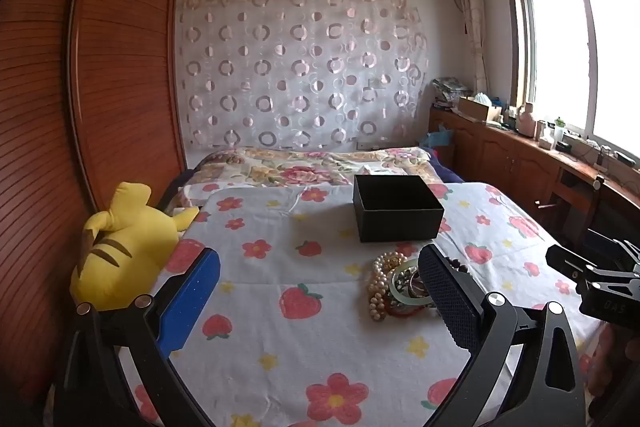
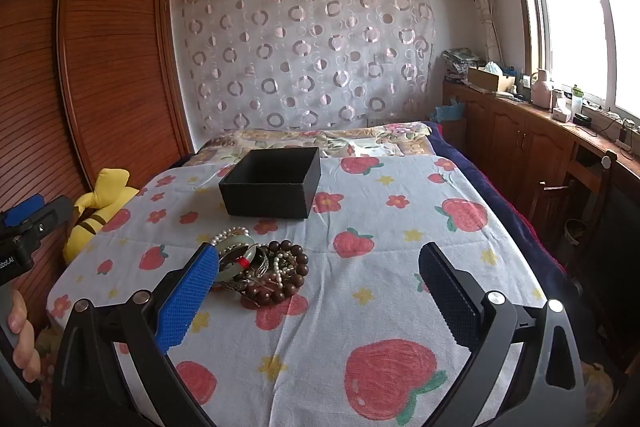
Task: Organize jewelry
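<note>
Both tools hover wide apart over the bed, nothing between their fingers: the left hand-held gripper [image 1: 320,301] and the right hand-held gripper [image 2: 320,297] are each released, blue pad on one side, black pad on the other.

Largest in view, the bed [image 1: 304,359] carries a pale blanket printed with strawberries and flowers. At 9 o'clock stands a slatted wooden wardrobe [image 1: 120,67]; a curtain with ring patterns [image 2: 308,55] hangs at 12 o'clock, and a window [image 2: 576,11] over a low cabinet sits at 2 o'clock. A yellow plush toy [image 1: 120,247] lies at the bed's edge against the wardrobe, at 9 o'clock of the left tool.

On the blanket, an open black box [image 2: 272,187] rests upright, at 12 o'clock of the jewelry pile [image 2: 260,267] and near it, not touching. The pile lies just beside the right tool's blue pad: dark wooden beads [image 2: 288,259], a pearl strand [image 1: 380,287], and a pale green bangle [image 2: 236,247] heaped together.
</note>
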Available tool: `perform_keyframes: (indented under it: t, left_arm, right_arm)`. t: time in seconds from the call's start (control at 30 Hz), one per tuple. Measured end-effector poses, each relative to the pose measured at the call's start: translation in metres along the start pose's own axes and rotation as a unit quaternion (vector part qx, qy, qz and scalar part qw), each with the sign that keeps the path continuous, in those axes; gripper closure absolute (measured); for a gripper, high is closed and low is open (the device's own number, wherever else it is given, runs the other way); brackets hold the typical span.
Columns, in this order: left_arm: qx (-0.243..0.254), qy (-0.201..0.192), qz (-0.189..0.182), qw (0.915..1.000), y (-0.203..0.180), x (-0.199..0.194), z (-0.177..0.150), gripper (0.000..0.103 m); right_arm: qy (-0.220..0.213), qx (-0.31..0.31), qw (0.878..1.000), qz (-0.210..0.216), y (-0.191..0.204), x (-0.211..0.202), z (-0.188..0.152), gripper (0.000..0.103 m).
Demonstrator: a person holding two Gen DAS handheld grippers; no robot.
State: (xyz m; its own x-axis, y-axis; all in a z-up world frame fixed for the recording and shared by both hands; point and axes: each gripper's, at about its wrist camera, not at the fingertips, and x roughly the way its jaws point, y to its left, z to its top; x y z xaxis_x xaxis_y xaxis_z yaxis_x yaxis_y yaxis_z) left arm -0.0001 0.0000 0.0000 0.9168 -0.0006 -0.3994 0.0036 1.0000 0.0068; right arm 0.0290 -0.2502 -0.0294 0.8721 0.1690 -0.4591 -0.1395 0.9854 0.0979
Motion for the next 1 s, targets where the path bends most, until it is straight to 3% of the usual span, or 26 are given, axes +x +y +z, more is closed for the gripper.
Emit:
perform_keyframes:
  t: [1.0]
  left_arm:
    - [0.001, 0.000, 0.001, 1.0000, -0.0001, 0.0001, 0.0000, 0.007]
  right_arm:
    - [0.000, 0.000, 1.000, 0.000, 0.0003, 0.0000, -0.0012, 0.002]
